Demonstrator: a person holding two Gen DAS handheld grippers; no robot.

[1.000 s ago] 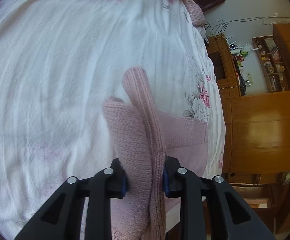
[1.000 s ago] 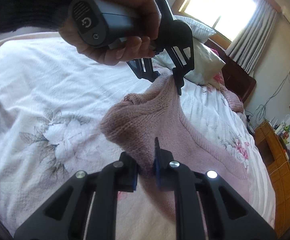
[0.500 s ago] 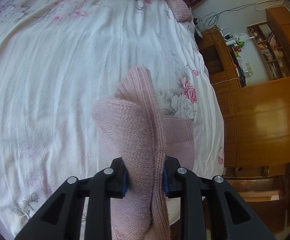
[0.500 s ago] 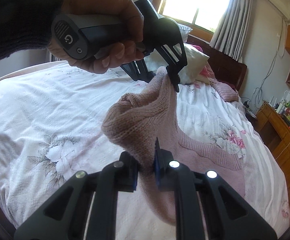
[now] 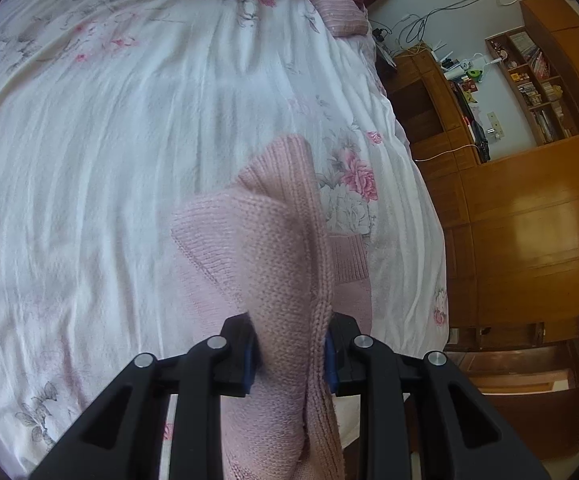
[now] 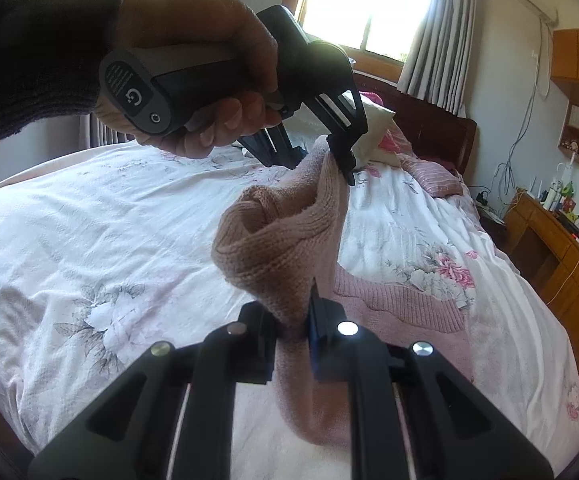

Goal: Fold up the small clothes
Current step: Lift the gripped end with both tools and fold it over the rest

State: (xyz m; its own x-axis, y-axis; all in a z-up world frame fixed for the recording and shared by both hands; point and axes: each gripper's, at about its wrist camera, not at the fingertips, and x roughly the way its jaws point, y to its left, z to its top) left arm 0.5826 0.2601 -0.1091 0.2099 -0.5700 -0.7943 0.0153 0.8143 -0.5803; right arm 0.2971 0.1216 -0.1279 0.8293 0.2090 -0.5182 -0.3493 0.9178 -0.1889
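Two tools [image 5: 289, 354] [image 6: 293, 346] pinch sweater [image 6: 289, 240]; tips buried in knit.

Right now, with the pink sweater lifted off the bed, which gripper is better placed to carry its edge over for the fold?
Probably the left gripper: it is shut on the pink sweater higher up. The right gripper pinches a lower bunch nearer the bedsheet, so it could anchor.

The left claw [image 5: 289, 354] was clamped on a bunched fold of pink knitted sweater [image 5: 277, 248], which rose above the jaws. The sweater's ribbed hem lay near the right edge of the bed [image 5: 89, 160], whose white floral sheet was wrinkled.
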